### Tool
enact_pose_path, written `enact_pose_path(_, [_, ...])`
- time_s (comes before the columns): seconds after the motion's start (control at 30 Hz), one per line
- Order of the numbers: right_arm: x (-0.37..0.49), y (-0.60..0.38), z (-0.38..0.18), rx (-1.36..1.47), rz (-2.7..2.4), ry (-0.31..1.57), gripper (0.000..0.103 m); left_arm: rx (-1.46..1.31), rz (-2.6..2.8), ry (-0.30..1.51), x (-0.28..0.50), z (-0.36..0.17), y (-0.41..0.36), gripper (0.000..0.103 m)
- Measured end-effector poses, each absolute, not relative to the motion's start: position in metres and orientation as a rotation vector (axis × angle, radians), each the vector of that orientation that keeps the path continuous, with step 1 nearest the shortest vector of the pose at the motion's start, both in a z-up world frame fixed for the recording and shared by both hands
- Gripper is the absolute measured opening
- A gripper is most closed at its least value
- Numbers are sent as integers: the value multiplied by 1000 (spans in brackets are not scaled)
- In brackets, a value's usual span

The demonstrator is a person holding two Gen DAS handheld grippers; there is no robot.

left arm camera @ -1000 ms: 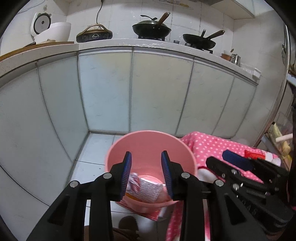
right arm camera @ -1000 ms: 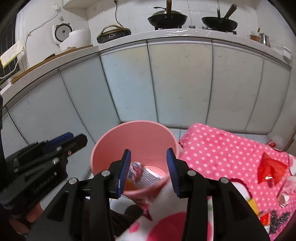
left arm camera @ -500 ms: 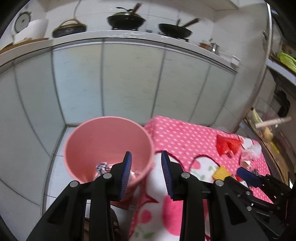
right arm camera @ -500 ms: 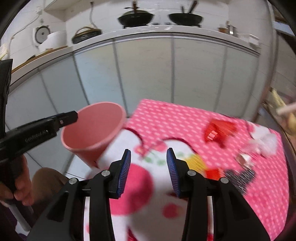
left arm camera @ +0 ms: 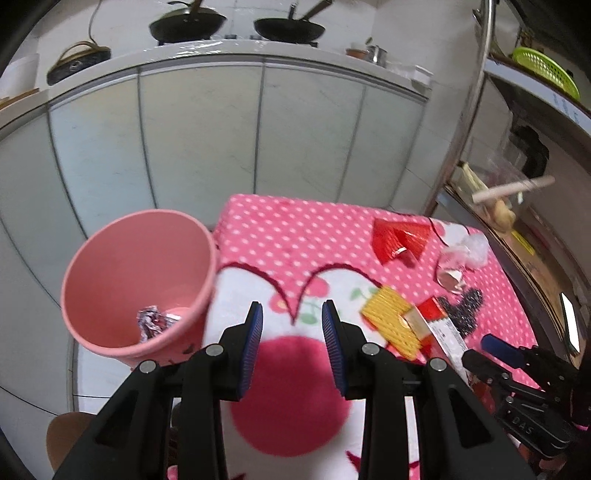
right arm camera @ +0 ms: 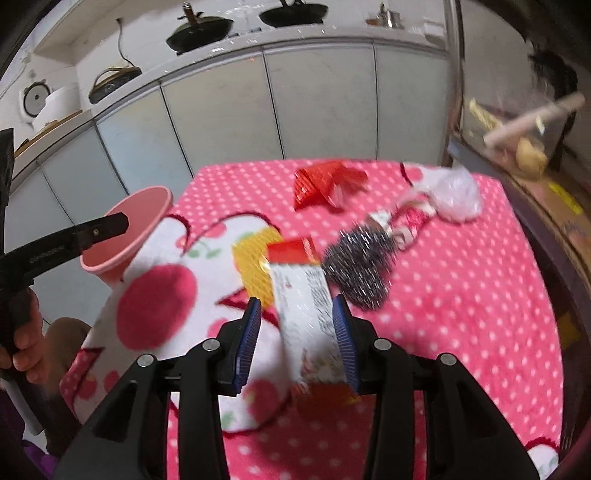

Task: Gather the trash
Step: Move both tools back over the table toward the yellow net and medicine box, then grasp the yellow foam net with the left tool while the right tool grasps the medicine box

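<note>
Hovering over the pink dotted cloth [right arm camera: 461, 295], right gripper [right arm camera: 299, 325] spread, blue pads either side of a red-and-white wrapper [right arm camera: 303, 291] lying flat, contact too blurred to tell. Beyond it, yellow packet [right arm camera: 255, 258], steel scourer [right arm camera: 360, 266], red wrapper [right arm camera: 321, 182], clear plastic wad [right arm camera: 454, 195]. Left gripper [left arm camera: 291, 328] parted too, nothing between. Just left of the cloth's edge, pink bin [left arm camera: 110, 258] with foil scraps [left arm camera: 153, 323] inside.

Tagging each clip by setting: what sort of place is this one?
A home kitchen, most likely: two black woks sit on a stove on the white counter, a white rice cooker stands further along it, and pale cabinet doors run beneath.
</note>
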State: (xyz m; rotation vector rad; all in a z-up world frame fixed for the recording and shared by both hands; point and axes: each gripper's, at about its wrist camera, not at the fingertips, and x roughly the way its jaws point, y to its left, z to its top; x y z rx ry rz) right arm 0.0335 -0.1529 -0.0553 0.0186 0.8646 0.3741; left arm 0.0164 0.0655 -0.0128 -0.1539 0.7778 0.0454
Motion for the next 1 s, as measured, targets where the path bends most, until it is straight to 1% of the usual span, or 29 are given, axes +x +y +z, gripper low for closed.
enact_pose_path(0.1, [37,-154,-64,20,388,900,41,-147,29,794,19,-15,57,33])
enact_pose_path(0.2, [41,-153,-70,-4,388,902,48,-149,7,817,23,-18,49,33])
enact_pose_path(0.33, [46,-152,-78,-10,395,912,48,-140,-25,846,30,-20,37,35])
enact_pose_path(0.43, [42,-156,-77,6,401,888,47,-130,-43,860,35,-21,28,35])
enact_pose_path(0.47, [40,-158,-76,14,405,878,43,-128,-52,868,38,-22,24,35])
enact_pose_path(0.6, [30,-176,-71,29,367,839,41,-143,-83,909,49,-30,12,35])
enact_pose_path(0.77, [19,-199,-64,85,292,797,41,-183,-99,979,67,-49,-4,35])
enact_pose_path(1.0, [9,-202,-64,57,244,783,41,-152,-51,1022,87,-69,-27,35])
